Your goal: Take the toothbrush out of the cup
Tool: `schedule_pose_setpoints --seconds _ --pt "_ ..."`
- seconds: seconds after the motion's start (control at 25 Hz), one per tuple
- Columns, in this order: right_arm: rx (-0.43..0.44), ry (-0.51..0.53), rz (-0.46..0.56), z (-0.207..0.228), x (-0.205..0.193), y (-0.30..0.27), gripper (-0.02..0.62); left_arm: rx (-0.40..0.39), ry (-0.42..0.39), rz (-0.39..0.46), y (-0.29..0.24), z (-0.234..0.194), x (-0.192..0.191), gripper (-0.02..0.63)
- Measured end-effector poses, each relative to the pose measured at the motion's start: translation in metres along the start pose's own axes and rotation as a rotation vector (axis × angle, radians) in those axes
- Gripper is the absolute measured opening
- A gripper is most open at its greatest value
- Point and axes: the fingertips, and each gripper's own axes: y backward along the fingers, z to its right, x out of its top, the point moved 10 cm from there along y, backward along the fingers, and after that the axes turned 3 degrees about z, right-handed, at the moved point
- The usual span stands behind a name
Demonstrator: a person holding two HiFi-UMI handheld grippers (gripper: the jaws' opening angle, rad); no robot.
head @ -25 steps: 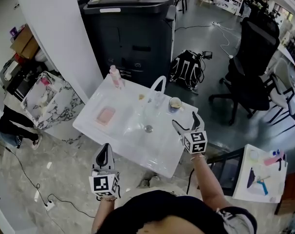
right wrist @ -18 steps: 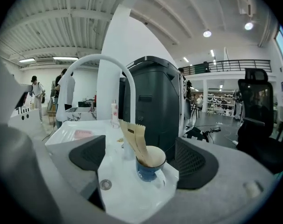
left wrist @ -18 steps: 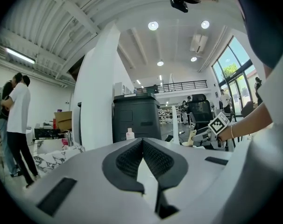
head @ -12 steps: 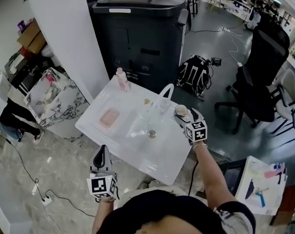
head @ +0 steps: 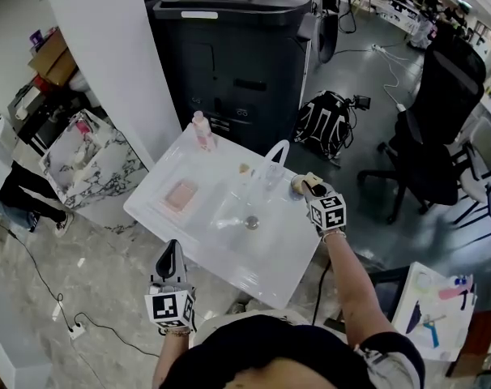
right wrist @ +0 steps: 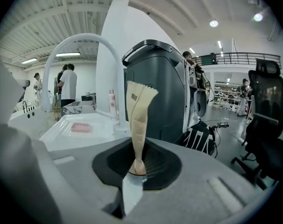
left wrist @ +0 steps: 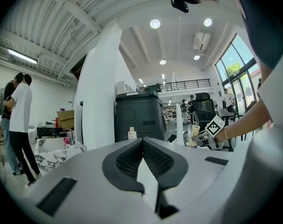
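Note:
A beige toothbrush [right wrist: 137,125] stands upright between my right gripper's [right wrist: 136,169] jaws, bristle end on top. The jaws have just been closing and now press on its handle. In the head view that right gripper [head: 310,189] sits over the cup [head: 296,185] at the sink's back right corner, hiding most of it. My left gripper [head: 171,259] hovers at the front edge of the white sink [head: 270,258], far from the cup. Its jaws [left wrist: 142,141] touch with nothing between them.
A white arched faucet [head: 271,154] rises just left of the cup. A pink soap [head: 179,194] and a small bottle [head: 201,130] sit on the sink's left side. A black printer [head: 229,47] stands behind, with a backpack [head: 322,124] and an office chair [head: 436,128] to the right.
My right gripper moved forward and down to the cup, and its jaws went from wide open to shut on the toothbrush. The left gripper stayed where it was.

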Motion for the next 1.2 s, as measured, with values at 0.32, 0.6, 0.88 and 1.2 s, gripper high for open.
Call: schedule_pose_setpoints --seconds 0.32,0.6,0.88,1.2 --pt "-0.005 -0.043 0.096 0.003 0.017 0.025 0.035 -0.004 0.009 0.009 0.003 0.003 -0.001 0.002" --pt "-0.028 -0.08 0.201 0.003 0.036 0.061 0.035 -0.05 0.006 0.012 0.002 0.013 -0.002 0.002" --pt "-0.041 -0.1 0.286 -0.01 0.048 0.101 0.035 -0.095 0.005 0.013 0.003 0.02 -0.002 0.002" --pt "-0.074 -0.138 0.358 -0.027 0.042 0.152 0.035 -0.151 0.001 0.012 0.008 0.037 -0.006 0.002"
